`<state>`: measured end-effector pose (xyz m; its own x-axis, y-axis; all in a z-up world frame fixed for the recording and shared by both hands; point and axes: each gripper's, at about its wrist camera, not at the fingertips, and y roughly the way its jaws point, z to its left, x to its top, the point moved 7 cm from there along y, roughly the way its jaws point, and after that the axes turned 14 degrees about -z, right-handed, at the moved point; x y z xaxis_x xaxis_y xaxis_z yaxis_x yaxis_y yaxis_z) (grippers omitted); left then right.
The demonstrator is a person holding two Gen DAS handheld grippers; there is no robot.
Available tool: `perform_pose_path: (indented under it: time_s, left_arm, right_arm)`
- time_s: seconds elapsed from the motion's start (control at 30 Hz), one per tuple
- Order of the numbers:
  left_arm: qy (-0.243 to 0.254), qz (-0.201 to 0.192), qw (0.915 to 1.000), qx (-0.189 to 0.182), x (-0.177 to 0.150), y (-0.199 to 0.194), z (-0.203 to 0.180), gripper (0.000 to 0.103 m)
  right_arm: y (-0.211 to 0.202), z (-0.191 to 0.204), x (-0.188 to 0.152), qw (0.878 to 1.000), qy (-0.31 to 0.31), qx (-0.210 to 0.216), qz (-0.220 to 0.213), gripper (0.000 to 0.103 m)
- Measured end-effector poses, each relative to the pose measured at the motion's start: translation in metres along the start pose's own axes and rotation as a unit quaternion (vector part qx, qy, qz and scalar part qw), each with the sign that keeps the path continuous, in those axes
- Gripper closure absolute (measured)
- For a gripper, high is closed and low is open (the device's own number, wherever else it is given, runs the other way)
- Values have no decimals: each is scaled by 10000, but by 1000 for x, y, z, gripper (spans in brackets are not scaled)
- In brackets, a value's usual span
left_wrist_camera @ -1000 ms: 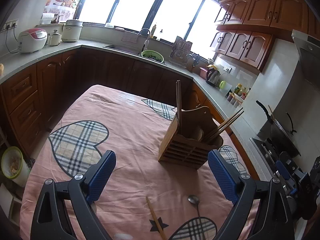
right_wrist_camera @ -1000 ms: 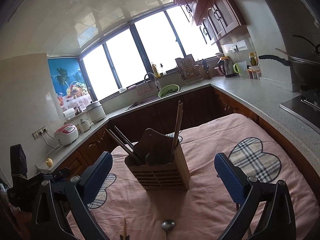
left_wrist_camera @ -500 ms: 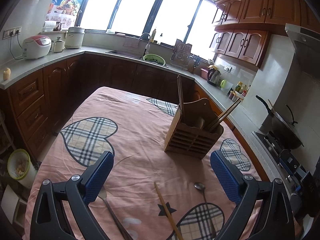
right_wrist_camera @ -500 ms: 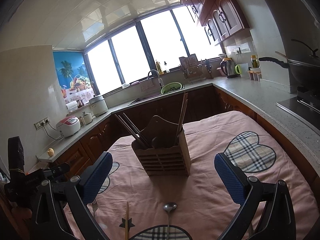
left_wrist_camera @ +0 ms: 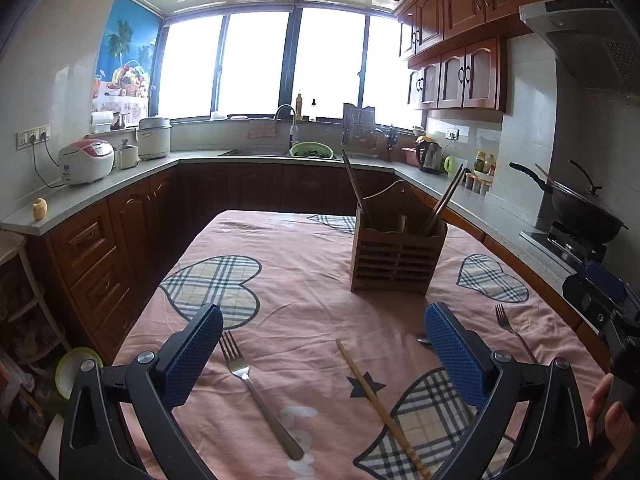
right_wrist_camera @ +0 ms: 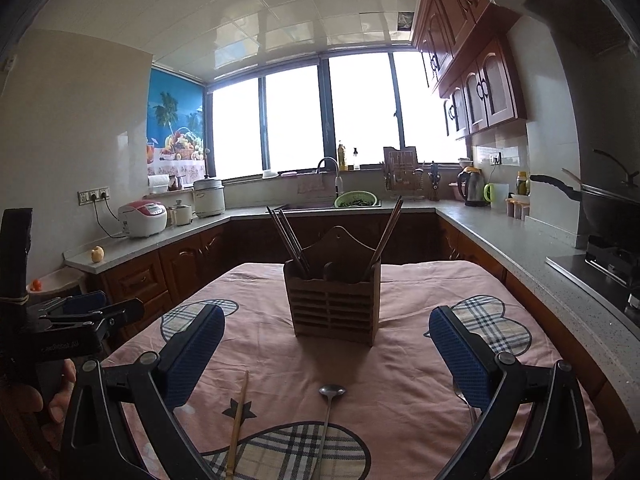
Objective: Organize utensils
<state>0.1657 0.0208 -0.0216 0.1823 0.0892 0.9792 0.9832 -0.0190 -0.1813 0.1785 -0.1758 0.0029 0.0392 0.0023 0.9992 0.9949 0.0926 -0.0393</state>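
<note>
Silver metal fork (left_wrist_camera: 256,392) lies lengthwise, tines away, just ahead of my empty left tongs (left_wrist_camera: 320,356), still opening; right tongs (right_wrist_camera: 328,356) gape empty too.

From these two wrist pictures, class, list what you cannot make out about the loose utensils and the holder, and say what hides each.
- Spoon, left wrist view: only part of its bowl shows; the right blue pad covers the rest.
- Chopstick, right wrist view: its near end is cut off by the bottom edge.
- Second fork, left wrist view: its handle end runs behind the gripper frame.
- Wooden holder, both views: its inner compartments are hidden by its front wall.
</note>
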Motion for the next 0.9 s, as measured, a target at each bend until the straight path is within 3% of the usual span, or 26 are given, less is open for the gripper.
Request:
perform_pose_path:
  time_s: [0.33, 0.9]
  left_arm:
    - [22, -149, 9998, 138, -16, -30, 7, 1]
    - [174, -67, 9986, 493, -52, -30, 12, 1]
  right_arm:
    - [-25, 0, -22, 9997, -166, -168, 24, 0]
    - [-36, -14, -72, 9986, 95, -437, 294, 0]
